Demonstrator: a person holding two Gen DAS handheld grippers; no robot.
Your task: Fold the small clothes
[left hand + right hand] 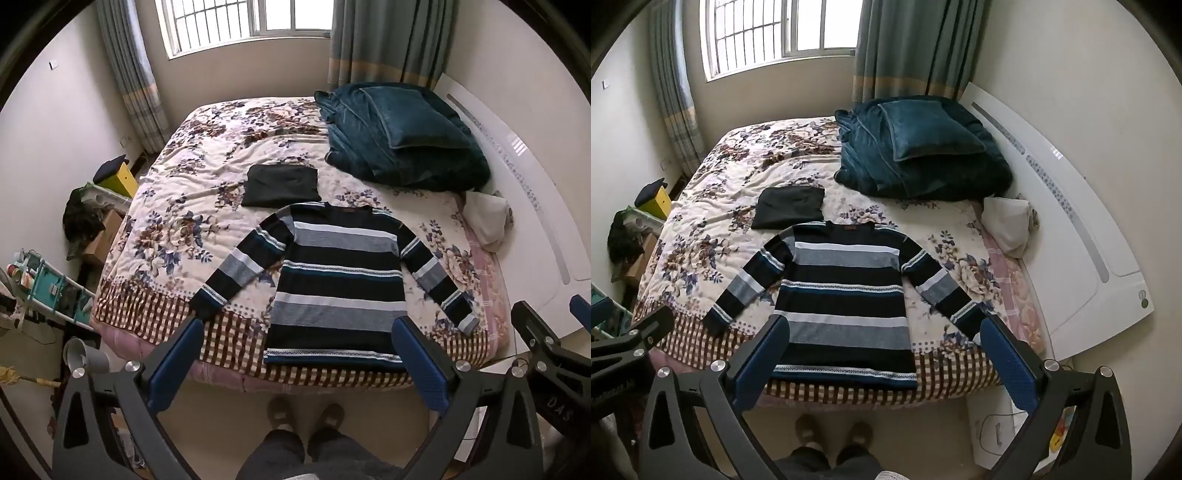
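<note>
A striped long-sleeved sweater (pixel 334 284) (pixel 842 295) in navy, grey, white and teal lies flat on the flowered bed cover (pixel 177 206) (pixel 713 221), sleeves spread, hem at the near edge. Behind its collar sits a folded black garment (pixel 282 184) (pixel 790 212). My left gripper (pixel 299 332) hangs open above the hem, nothing between its blue pads. Over the sweater's lower right part my right gripper (pixel 882 332) is open too, and holds nothing. Both grippers are well above the cloth, pointing steeply down. The right gripper's frame shows at the left wrist view's right edge.
A teal blanket with a pillow (pixel 402 133) (pixel 923 147) is piled at the bed's far right, a white cloth (pixel 487 218) (pixel 1008 221) beside the white headboard (pixel 1071 221). Boxes and a rack (pixel 55 288) crowd the floor on the left. A person's feet (pixel 306 417) stand at the bed's foot.
</note>
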